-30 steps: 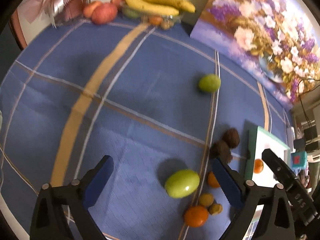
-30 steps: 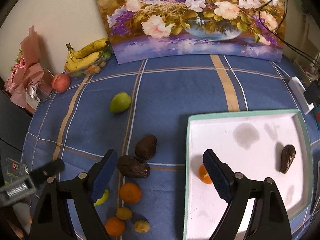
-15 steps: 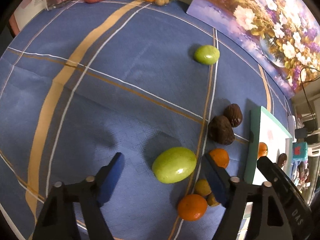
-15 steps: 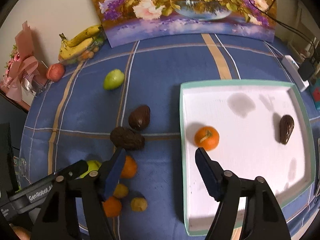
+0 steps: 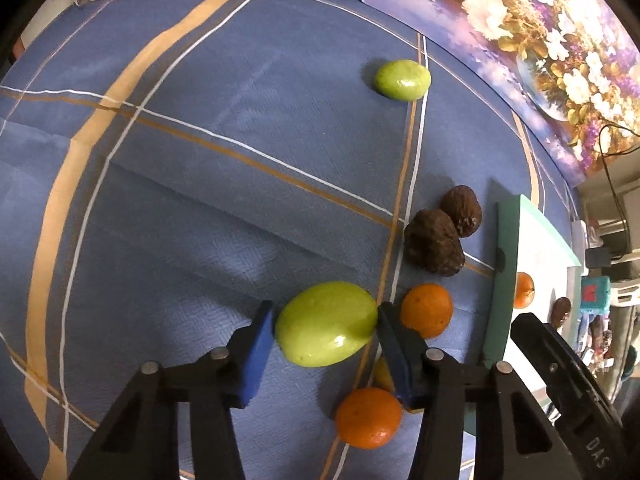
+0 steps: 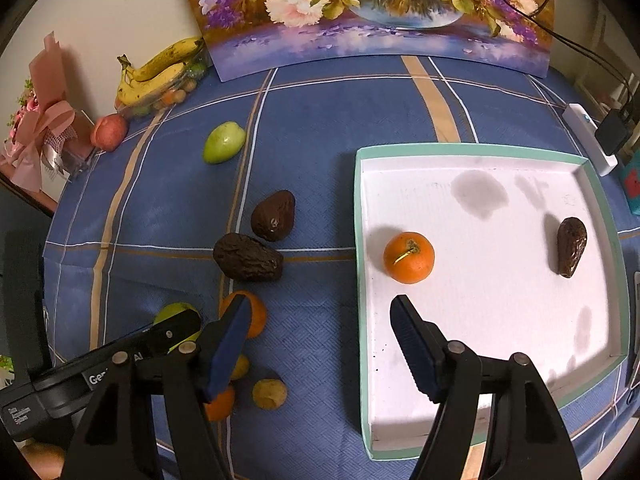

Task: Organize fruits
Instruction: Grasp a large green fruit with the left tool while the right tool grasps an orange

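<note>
Green fruit (image 5: 326, 324), smooth and oval, lies on the blue plaid cloth (image 5: 208, 208) between the two blue pads of the left gripper (image 5: 325, 344). Its jaws are closing around the fruit; the right pad looks to be at its skin, the left pad just beside it, so a firm hold does not appear made yet. To do this pick well, the pads should meet the fruit across its middle, since a glossy rounded body can squirt out of an off-centre pinch. An orange (image 5: 427, 310) sits just beside the right finger, and another orange (image 5: 368, 417) lies close below, so the finger should stay clear of both while closing. The lift should wait until both pads press evenly. The right gripper (image 6: 318, 344) hangs half open and empty over the near-left edge of the white tray (image 6: 596, 200), which already holds an orange (image 6: 409, 257) and a dark avocado (image 6: 571, 246); it should keep out of the path to the tray.
</note>
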`<state>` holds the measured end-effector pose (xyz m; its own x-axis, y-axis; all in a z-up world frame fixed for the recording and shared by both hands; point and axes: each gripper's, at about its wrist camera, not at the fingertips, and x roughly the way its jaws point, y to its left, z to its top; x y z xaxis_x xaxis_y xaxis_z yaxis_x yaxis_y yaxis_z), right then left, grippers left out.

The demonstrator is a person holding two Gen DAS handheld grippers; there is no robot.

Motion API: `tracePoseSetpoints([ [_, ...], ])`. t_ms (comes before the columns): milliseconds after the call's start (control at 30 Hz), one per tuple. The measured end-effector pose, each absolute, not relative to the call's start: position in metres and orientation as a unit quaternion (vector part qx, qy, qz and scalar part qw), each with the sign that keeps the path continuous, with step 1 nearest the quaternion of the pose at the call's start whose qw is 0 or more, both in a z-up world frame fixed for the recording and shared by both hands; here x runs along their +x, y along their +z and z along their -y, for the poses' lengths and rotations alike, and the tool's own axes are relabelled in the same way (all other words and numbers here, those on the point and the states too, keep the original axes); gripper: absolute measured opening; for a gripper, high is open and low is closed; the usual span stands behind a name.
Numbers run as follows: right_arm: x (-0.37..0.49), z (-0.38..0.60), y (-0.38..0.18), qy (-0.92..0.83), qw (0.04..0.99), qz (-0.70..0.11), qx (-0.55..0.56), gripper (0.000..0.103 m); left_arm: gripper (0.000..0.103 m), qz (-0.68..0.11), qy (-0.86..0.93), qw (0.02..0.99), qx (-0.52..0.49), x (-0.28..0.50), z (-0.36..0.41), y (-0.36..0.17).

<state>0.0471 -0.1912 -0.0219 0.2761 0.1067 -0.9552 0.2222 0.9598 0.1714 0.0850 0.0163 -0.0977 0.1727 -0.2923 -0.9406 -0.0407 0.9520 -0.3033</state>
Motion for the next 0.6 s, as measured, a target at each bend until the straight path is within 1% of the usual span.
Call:
tracePoseSetpoints([
  [167, 0.049, 0.191, -0.024, -0.035, 0.786, -0.602, 0.139, 0.073, 0.054, -0.639, -0.081, 0.753, -0.134, 0.086, -0.016, -0.098],
  [333, 0.051, 0.184, -0.027, -0.025, 0.785, -0.603, 0.139, 0.073, 0.054, -0.627, -0.040, 0.765, -0.140, 0.091, -0.028, -0.091],
  [400, 0.052, 0.179, -0.030, -0.017, 0.784, -0.606, 0.137, 0.065, 0.054, -0.621, -0.028, 0.768, -0.154, 0.092, -0.038, -0.090],
  [533, 0.054, 0.167, -0.037, -0.001, 0.779, -0.613, 0.134, 0.062, 0.054, -0.605, -0.007, 0.776, -0.176, 0.094, -0.057, -0.082],
  [600, 0.055, 0.162, -0.041, 0.008, 0.777, -0.616, 0.133, 0.059, 0.054, -0.600, -0.004, 0.779, -0.182, 0.095, -0.061, -0.079],
])
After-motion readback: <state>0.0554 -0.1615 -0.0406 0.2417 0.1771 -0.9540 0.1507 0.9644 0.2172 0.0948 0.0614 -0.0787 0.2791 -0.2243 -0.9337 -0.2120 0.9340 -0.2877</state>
